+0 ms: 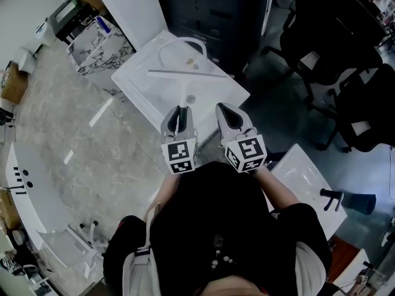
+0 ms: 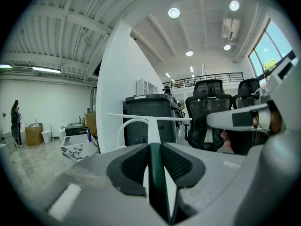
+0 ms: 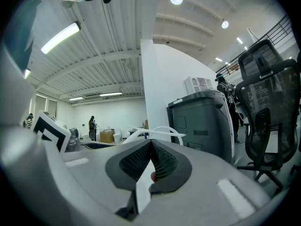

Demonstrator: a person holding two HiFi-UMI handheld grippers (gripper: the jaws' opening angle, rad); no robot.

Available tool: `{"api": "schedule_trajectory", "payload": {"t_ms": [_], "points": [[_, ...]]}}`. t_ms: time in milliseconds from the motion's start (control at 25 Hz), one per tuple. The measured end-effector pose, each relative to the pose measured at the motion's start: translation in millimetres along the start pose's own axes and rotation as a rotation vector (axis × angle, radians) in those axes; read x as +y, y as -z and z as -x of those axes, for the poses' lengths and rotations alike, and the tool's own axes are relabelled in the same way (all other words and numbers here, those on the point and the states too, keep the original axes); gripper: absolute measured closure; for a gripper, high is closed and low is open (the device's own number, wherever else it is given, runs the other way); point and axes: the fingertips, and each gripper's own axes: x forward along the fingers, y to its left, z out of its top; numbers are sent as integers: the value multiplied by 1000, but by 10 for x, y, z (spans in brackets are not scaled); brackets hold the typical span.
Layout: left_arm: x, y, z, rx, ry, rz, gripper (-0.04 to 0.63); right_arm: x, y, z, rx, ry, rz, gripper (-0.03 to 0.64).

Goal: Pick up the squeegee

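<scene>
White worktop (image 1: 139,82) sits beneath the squeegee (image 1: 188,73). The left claw (image 1: 179,110) is grasping its dark handle, and the right claw (image 1: 227,108) is clenched empty. The lift looks to be under way. Next, raise it clear and level.

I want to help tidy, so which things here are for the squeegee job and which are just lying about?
For the job: white T-shaped squeegee with dark green handle; left gripper, clamped on it.

Just lying about: black mesh office chairs; dark grey cabinet; marble-patterned box; white moulded basin.
</scene>
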Motion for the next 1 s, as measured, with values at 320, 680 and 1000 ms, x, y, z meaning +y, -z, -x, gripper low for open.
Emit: {"api": "schedule_trajectory", "payload": {"t_ms": [320, 680, 1000], "points": [[14, 31, 34, -3, -6, -4, 489, 60, 15, 7, -11, -20, 10, 615], [-2, 36, 34, 2, -6, -11, 489, 49, 41, 11, -2, -24, 8, 617], [18, 55, 41, 7, -8, -13, 489, 45, 49, 18, 2, -16, 10, 617]]}}
